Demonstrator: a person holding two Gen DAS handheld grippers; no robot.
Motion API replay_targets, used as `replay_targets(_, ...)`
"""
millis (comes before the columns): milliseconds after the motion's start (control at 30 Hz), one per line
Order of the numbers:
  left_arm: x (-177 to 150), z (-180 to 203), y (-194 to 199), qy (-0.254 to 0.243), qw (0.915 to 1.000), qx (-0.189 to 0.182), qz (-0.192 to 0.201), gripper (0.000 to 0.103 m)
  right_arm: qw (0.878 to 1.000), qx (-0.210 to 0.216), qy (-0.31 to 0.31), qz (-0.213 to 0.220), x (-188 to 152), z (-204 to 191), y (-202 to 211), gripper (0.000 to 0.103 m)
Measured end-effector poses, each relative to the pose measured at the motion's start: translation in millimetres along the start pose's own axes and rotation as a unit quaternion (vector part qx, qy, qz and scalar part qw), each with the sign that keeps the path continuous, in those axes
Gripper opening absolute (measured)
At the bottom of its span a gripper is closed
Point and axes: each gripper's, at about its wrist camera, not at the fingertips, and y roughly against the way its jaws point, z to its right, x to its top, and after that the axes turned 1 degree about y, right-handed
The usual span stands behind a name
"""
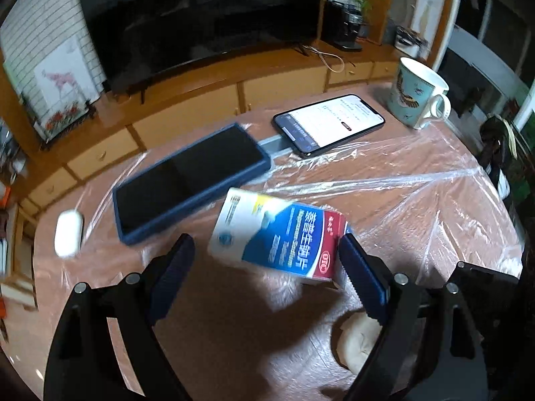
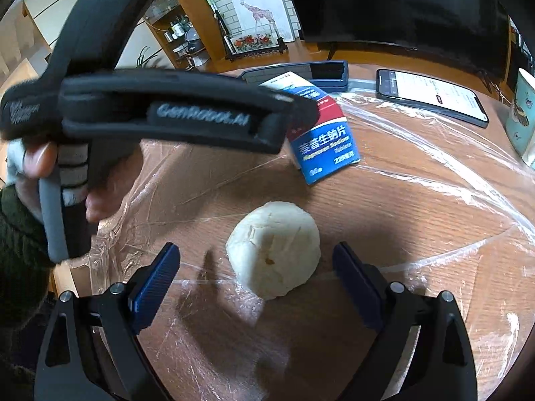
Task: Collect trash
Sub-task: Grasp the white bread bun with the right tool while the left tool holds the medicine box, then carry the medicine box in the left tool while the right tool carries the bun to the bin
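A blue, white and red medicine box [image 1: 277, 237] lies on the plastic-covered table, just ahead of and between the fingers of my open left gripper [image 1: 264, 254]; its right end is close to the right finger. The box also shows in the right wrist view [image 2: 321, 133], partly behind the left gripper's black body [image 2: 160, 113]. A crumpled white tissue ball [image 2: 274, 250] lies between the open fingers of my right gripper [image 2: 255, 260], touching neither. The ball also shows low right in the left wrist view [image 1: 357, 341].
A dark phone in a blue case [image 1: 187, 180], a lit phone [image 1: 329, 122], a white earbud case [image 1: 68, 232] and a teal mug [image 1: 418, 92] are on the table [image 1: 418, 207]. A TV [image 1: 200, 16] on a wooden cabinet stands behind.
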Motion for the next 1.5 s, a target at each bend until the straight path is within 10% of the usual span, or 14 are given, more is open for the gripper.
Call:
replay_targets(367, 7.9, 4.2, -32.5, -0.038, 0.9974, -0.031, -0.052, 0.093, 1.0, -0.015, 0.024, -0.005, 4.3, -7.0, -5.3, 0.084)
replay_targets(533, 5.2, 7.4, -38.3, -0.04, 0.9976, -0.024, -0.051, 0.089, 1.0, -0.013, 0.028, 0.001, 1.1, -4.6, -4.2, 0.053)
replay_targets(1500, -64.1, 12.8, 48.0, 0.07, 0.9966, 0.031, 0.031, 0.087, 0.998, -0.023, -0.044, 0.039, -30.9, 27.9, 49.8, 0.053)
